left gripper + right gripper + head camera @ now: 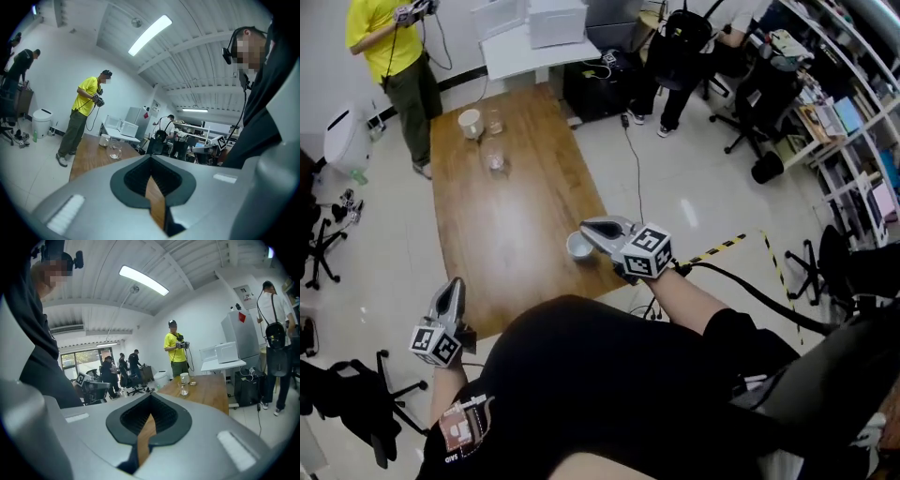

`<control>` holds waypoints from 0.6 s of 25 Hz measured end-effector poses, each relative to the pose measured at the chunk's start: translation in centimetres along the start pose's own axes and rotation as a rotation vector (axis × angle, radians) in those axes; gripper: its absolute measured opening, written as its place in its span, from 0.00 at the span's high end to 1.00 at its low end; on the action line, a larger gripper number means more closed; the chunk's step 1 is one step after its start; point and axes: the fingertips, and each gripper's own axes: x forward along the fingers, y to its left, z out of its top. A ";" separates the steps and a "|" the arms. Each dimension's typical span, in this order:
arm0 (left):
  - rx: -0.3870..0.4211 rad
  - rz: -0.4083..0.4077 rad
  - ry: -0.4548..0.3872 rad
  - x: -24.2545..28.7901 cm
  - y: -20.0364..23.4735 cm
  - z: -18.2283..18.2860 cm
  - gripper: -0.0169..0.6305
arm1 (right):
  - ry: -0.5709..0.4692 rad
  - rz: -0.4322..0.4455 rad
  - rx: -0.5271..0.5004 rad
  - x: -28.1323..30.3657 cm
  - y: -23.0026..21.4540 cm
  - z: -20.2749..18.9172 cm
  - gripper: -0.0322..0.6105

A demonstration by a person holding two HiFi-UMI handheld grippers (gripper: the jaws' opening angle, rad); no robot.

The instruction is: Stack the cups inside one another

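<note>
1. The left gripper is held at the near left edge of the wooden table. Its jaws are pressed together, with nothing between them.
2. The right gripper is held over the table's near right edge. Its jaws are likewise closed and empty.
3. A marker cube is carried on each gripper, the left one and the right one. Black-and-white square patterns are printed on their faces.
4. A small white cup is set upright on the table just beside the right gripper's tips, mouth upward. Whether it is touched cannot be told.
5. Well beyond it, toward the far end, a clear glass cup is placed alone.
6. At the far end a taller white cup and a second clear glass cup are set side by side. All four cups are standing separately.
7. Past the table a person in a yellow shirt and a white counter are seen. In the right gripper view a red label is fixed to a grey cabinet, and its print is too small to be read.
</note>
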 end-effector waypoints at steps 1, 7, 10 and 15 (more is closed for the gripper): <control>0.003 0.002 -0.006 0.0 -0.5 0.2 0.97 | 0.001 0.006 -0.001 -0.2 0.0 0.3 0.93; 0.014 -0.011 -0.003 0.5 -2.3 0.3 0.97 | -0.006 0.000 -0.001 -2.1 -0.1 0.6 0.93; 0.019 -0.015 -0.011 0.4 -2.5 0.6 0.97 | -0.005 0.000 -0.002 -2.3 0.0 0.6 0.93; 0.013 -0.015 -0.010 0.8 -2.6 0.5 0.97 | -0.003 -0.002 -0.002 -2.4 -0.4 0.5 0.93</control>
